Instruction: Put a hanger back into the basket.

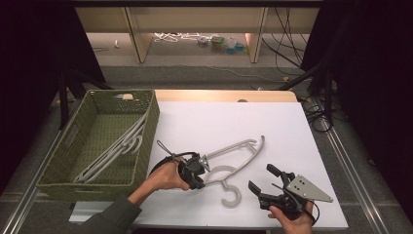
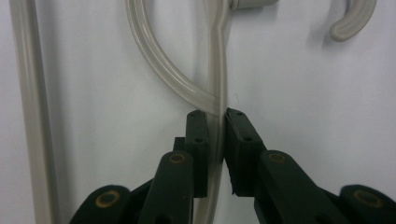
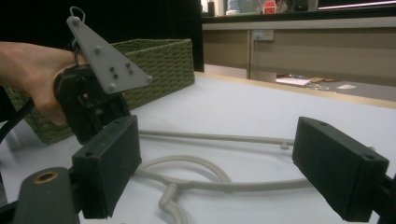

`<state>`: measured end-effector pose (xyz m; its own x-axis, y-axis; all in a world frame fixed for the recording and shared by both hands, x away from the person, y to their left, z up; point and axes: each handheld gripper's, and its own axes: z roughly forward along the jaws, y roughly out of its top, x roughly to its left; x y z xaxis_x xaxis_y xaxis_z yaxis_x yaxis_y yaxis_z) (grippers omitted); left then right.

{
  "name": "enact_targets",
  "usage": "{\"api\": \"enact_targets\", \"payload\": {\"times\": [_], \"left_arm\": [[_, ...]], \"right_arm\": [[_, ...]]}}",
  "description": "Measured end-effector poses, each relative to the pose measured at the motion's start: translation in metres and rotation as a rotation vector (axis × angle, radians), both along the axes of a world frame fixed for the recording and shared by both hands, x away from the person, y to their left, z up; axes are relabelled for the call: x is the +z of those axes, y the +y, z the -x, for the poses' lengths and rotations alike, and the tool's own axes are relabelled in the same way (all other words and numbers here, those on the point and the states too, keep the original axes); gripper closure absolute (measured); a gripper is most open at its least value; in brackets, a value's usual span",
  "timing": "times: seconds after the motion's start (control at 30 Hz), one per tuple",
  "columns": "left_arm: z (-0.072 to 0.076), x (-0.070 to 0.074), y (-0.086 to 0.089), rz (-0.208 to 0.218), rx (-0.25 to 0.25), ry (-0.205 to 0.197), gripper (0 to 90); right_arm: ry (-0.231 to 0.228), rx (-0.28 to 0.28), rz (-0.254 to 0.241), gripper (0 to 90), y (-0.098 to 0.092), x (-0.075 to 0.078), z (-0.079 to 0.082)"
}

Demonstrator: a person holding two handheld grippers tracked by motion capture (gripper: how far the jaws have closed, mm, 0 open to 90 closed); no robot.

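Hanger (image 1: 233, 155): smooth grey plastic, slight sheen. Basket (image 1: 146, 141): rough green woven fibre. Table (image 1: 219, 122): matt white surface.

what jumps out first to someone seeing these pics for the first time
First the pale grey hanger lying on the white table, with the left claw shut on one of its thin bars at its left end. Next the green woven basket at the table's left edge, with more hangers lying in it. The right claw waits open near the table's front edge, right of the hanger's hook.

The hanger's (image 2: 215, 70) hook (image 2: 352, 18) runs off the top edge.
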<state>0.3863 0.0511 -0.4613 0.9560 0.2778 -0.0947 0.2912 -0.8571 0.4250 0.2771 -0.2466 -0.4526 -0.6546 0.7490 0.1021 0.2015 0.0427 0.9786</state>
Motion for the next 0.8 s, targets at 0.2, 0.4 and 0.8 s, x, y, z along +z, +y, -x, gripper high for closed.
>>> {"api": "enact_targets", "payload": {"times": [0.2, 0.4, 0.8], "left_arm": [[-0.006, 0.009, 0.008, 0.133, 0.045, 0.042, 80.8], [-0.016, 0.022, 0.026, 0.244, 0.101, 0.053, 81.2], [-0.028, 0.042, 0.053, 0.515, 0.231, 0.131, 81.3]], "right_arm": [[-0.016, 0.003, -0.022, 16.0, 0.000, 0.000, -0.001], [-0.011, -0.002, -0.008, 16.0, -0.003, 0.001, 0.000], [-0.013, -0.004, -0.009, 16.0, -0.002, 0.000, -0.001]]}}
